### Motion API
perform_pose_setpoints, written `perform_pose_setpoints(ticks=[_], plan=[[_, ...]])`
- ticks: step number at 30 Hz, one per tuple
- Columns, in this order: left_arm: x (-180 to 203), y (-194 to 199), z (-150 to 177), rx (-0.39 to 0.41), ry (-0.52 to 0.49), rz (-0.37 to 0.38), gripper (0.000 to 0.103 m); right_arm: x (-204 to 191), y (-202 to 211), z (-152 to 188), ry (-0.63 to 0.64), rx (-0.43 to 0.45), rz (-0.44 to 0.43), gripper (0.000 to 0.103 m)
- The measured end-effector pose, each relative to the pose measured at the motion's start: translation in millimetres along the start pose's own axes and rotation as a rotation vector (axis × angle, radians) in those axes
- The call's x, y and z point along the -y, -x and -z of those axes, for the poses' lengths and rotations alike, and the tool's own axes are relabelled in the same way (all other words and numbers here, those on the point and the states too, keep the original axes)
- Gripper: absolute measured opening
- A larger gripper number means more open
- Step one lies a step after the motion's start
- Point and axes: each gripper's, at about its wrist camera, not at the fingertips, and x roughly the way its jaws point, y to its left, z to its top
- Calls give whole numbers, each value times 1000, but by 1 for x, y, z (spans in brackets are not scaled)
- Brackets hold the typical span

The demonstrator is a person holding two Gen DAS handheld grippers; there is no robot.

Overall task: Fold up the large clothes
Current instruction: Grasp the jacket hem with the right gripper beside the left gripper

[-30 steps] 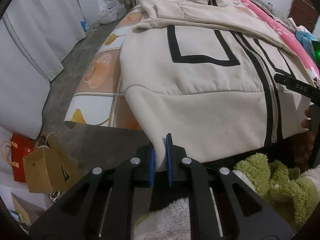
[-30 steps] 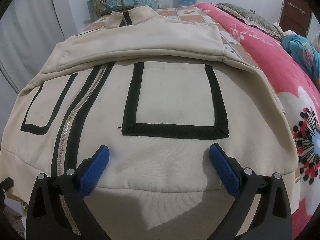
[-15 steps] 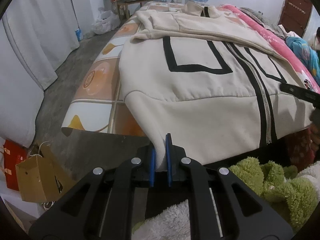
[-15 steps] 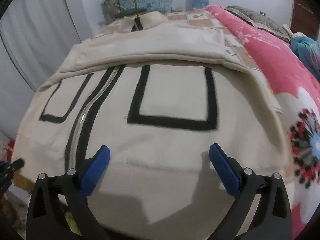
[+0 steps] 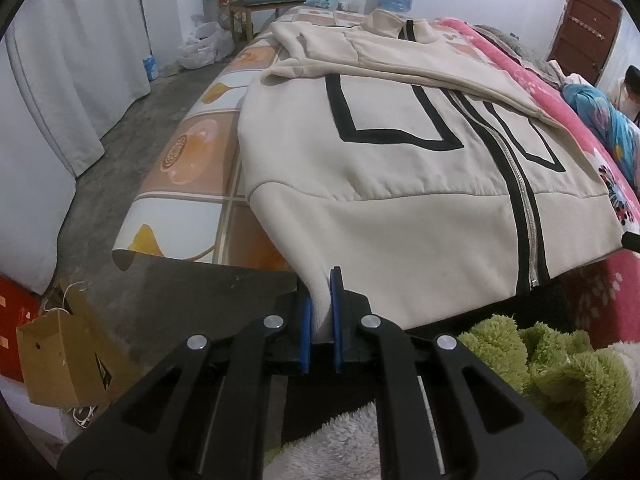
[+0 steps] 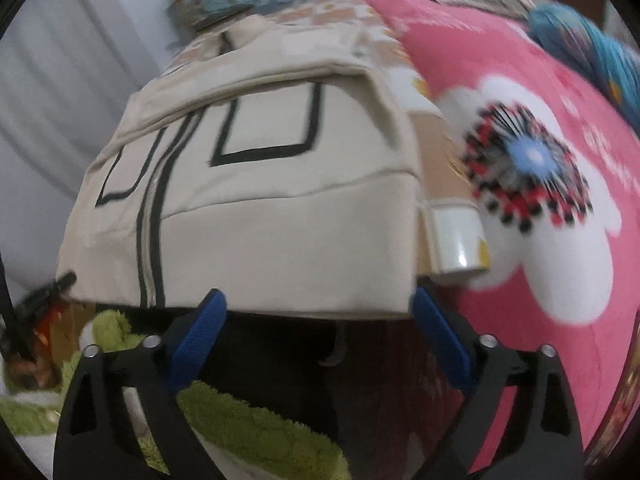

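A bed (image 5: 188, 184) carries a cream jacket (image 5: 400, 200) beside a pink floral blanket (image 6: 540, 240)

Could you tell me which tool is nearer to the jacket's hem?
Left. The left tool is clamped on the hem corner of the jacket; the right tool hangs just off the hem, its jaws closing on nothing.

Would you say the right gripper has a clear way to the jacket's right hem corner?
Probably yes: the right gripper is closing with nothing between its fingers, and the hem corner of the jacket hangs uncovered just ahead.

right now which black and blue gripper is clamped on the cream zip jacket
The left gripper, pinching the cream zip jacket at its hem corner; the right gripper is closing on nothing.
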Motion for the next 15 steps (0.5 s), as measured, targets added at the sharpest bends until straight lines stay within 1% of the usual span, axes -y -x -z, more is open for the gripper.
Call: perform_pose_setpoints(ticks=[3,7,8,10,11,12,15], plan=[[-2,-1,1,-1,-5,-3,7,15,-6,0,-84,-8,-12,79],[-4,2,2,15,0,-10,6,22,-11,-2,-130,10,-13,69],[-4,2,2,18,1,-9,6,24,-12,-3,-139,14,-9,65],[-3,2,3,20,-4,-11,6,28,-16,-4,-162,1,-4,61],[-3,2,3,21,-7,-14,6,30,-17,-4,-169,-3,4,53],[-3,3,4,22,-9,-16,6,32,-18,-3,-172,-9,10,42],[-3,4,4,26,-14,-16,5,36,-18,1,-192,-28,-9,22]])
